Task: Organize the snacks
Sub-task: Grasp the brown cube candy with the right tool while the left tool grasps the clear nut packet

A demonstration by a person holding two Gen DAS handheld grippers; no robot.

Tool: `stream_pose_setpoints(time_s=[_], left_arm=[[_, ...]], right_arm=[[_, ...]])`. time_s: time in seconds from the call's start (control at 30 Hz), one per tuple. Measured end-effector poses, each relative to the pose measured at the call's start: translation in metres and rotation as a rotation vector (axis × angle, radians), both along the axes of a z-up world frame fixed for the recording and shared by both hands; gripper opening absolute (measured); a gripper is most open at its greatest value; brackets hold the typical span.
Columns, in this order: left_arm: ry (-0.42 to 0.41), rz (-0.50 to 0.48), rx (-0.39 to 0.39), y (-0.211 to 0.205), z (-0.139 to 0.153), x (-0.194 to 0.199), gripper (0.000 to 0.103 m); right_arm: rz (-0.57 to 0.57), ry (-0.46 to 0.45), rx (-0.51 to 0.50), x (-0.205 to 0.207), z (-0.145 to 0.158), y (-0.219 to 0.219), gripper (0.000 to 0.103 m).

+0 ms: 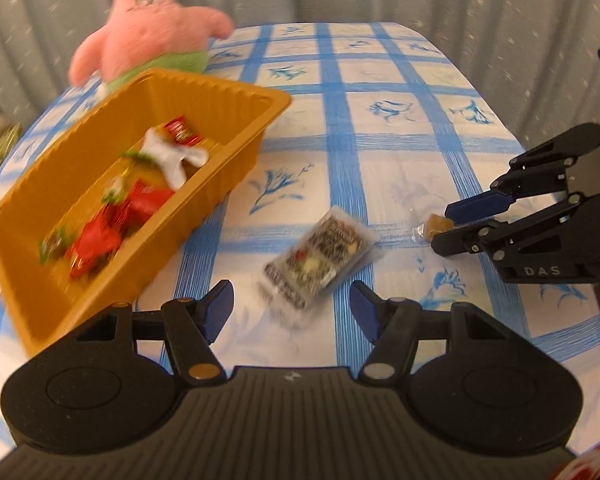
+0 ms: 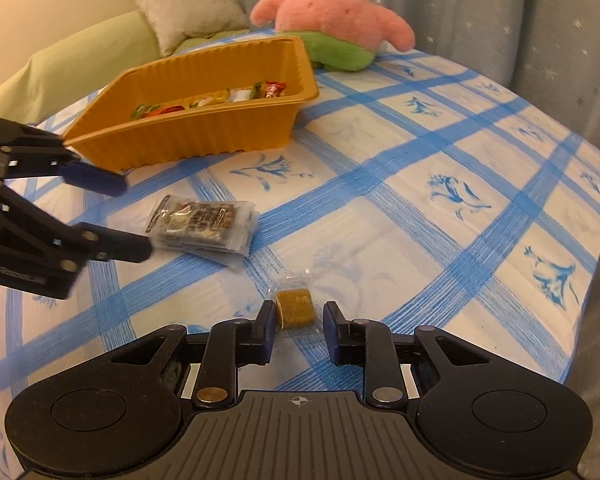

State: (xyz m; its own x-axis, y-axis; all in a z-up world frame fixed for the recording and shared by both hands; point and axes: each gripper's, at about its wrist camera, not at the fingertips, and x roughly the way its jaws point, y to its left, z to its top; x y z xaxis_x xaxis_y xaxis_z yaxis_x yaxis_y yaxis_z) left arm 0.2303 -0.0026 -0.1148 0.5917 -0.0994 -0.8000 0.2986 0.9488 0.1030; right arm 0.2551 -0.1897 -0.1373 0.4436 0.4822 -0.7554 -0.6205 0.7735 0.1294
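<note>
A: What step is being worked on here?

B: Picking up the last loose snacks, I'd say. The right gripper point(image 2: 296, 326) is sitting wide open around the small brown candy point(image 2: 295, 307) on the checked tablecloth point(image 2: 440, 208); its left finger looks to be touching the candy, the right one is apart.

A: And the other one?

B: The left gripper point(image 1: 291, 310) is hanging wide open and empty, just short of the clear snack packet point(image 1: 320, 258), which is lying near the orange tray point(image 2: 188, 136). Several wrapped sweets point(image 1: 112, 224) are already lying inside the tray.

A: So what is the next move asking for?

B: Probably closing squarely on the candy without nudging it away, then carrying it over the tray's rim.
</note>
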Motion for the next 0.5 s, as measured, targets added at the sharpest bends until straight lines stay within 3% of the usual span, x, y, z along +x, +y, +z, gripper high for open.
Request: stream_pose_setpoints(time_s=[0.13, 0.23, 0.27, 0.37, 0.5], left_arm=[[-0.008, -0.053, 0.025, -0.006, -0.007, 0.016, 0.061], [0.018, -0.109, 0.011, -0.010, -0.011, 0.025, 0.062], [0.028, -0.124, 0.010, -0.011, -0.013, 0.028, 0.062], [0.047, -0.128, -0.002, -0.010, -0.017, 0.035, 0.061], [0.073, -0.103, -0.046, -0.007, -0.020, 0.037, 0.043]], right_arm=[[-0.018, 0.020, 0.020, 0.002, 0.000, -0.002, 0.028], [-0.033, 0.035, 0.029, 0.003, 0.001, -0.004, 0.040], [-0.041, 0.032, 0.027, 0.003, 0.001, -0.005, 0.049], [-0.051, 0.025, 0.025, 0.003, 0.000, -0.007, 0.052], [-0.046, 0.023, 0.023, 0.003, 0.000, -0.007, 0.052]])
